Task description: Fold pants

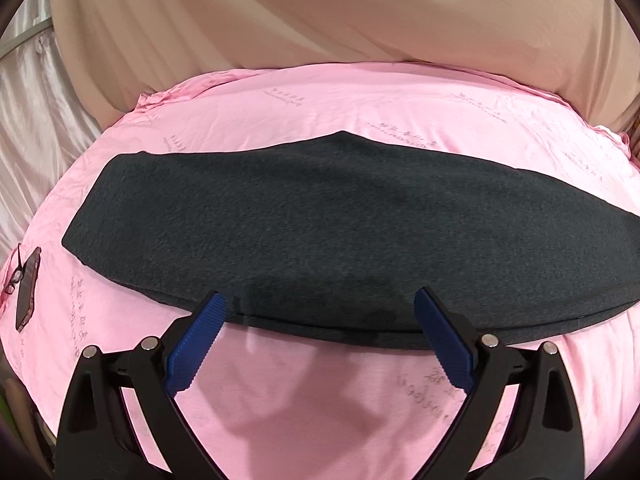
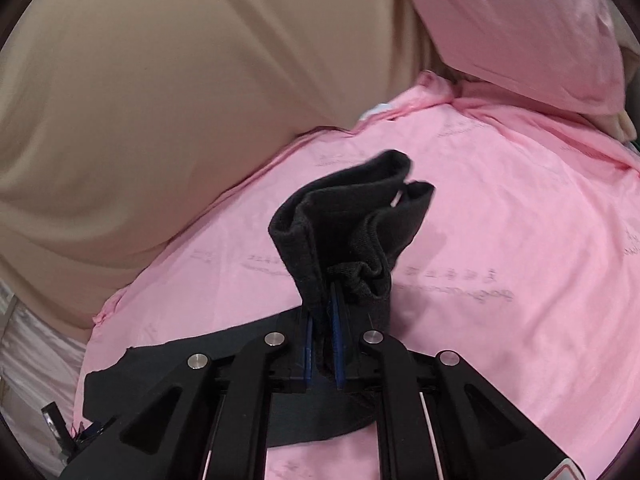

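Dark charcoal pants (image 1: 340,232) lie folded lengthwise in a long flat band across a pink sheet (image 1: 320,96). My left gripper (image 1: 320,312) stands open over the near edge of the pants, its blue pads (image 1: 196,344) wide apart with nothing pinched between them. In the right wrist view my right gripper (image 2: 322,312) is shut on one end of the pants (image 2: 344,224), which is lifted off the sheet and bunches up above the fingers. The rest of the pants trails down and to the left under the gripper.
The pink sheet (image 2: 500,220) covers a bed. A beige curtain (image 1: 280,12) hangs behind it. A phone in a red case (image 1: 28,288) with glasses lies at the sheet's left edge. A pink pillow (image 2: 500,20) sits at the far right corner.
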A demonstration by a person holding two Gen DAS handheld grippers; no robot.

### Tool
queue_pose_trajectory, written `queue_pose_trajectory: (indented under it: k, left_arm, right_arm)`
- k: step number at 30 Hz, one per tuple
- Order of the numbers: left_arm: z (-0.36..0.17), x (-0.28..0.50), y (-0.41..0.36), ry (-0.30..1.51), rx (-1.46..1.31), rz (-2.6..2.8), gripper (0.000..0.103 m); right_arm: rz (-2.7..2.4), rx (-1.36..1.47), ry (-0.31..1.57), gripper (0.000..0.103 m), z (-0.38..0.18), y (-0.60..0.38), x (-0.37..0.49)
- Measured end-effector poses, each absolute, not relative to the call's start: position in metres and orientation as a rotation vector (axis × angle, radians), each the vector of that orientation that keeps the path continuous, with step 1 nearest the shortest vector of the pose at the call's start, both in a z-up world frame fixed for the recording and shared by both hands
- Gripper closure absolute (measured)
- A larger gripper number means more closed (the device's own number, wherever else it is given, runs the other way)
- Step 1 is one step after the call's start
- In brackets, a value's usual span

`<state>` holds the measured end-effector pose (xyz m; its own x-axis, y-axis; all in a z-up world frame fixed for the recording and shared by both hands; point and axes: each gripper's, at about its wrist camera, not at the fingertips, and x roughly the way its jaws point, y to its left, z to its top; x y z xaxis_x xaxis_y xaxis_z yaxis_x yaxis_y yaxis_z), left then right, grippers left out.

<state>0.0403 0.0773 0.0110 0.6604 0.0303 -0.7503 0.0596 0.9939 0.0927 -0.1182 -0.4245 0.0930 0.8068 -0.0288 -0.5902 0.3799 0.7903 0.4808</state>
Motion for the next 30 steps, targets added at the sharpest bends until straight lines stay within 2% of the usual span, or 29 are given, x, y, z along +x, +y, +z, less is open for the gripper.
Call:
queue_pose_trajectory:
  k: [5,9,14,20,23,24,25,26,27,30]
  left_arm:
    - [0.013,0.038,0.097,0.84,0.09,-0.01,0.01]
    - [0.015,0.035,0.113,0.83,0.082,-0.002,0.01]
    - [0.016,0.031,0.13,0.829,0.063,0.007,0.01]
    - [0.014,0.03,0.146,0.834,0.04,0.013,0.01]
    - [0.012,0.031,0.151,0.839,0.028,0.011,0.01]
    - [0.012,0.032,0.152,0.839,0.025,0.01,0.01]
    - [0.011,0.032,0.152,0.84,0.021,0.01,0.01]
    - [0.011,0.032,0.151,0.841,0.019,0.008,0.01]
    - [0.011,0.033,0.15,0.842,0.014,0.004,0.01]
    - [0.011,0.031,0.148,0.844,0.005,-0.008,0.01]
  right_arm:
    - [-0.07,0.529,0.613,0.095,0.121,-0.348,-0.062]
    - [0.062,0.452,0.675,0.097,0.118,-0.276,-0.015]
    - [0.193,0.367,0.786,0.099,0.087,-0.193,0.02]
    - [0.229,0.206,0.974,0.098,0.021,-0.123,0.022]
    - [0.211,0.121,0.954,0.095,0.014,-0.113,0.013]
    - [0.205,0.09,0.948,0.09,0.018,-0.108,0.011]
    - [0.203,0.065,0.934,0.076,0.022,-0.103,0.01]
    - [0.196,0.046,0.916,0.068,0.026,-0.101,0.008]
    - [0.192,0.026,0.898,0.056,0.03,-0.1,0.006]
    - [0.254,0.046,0.875,0.054,0.044,-0.097,0.003]
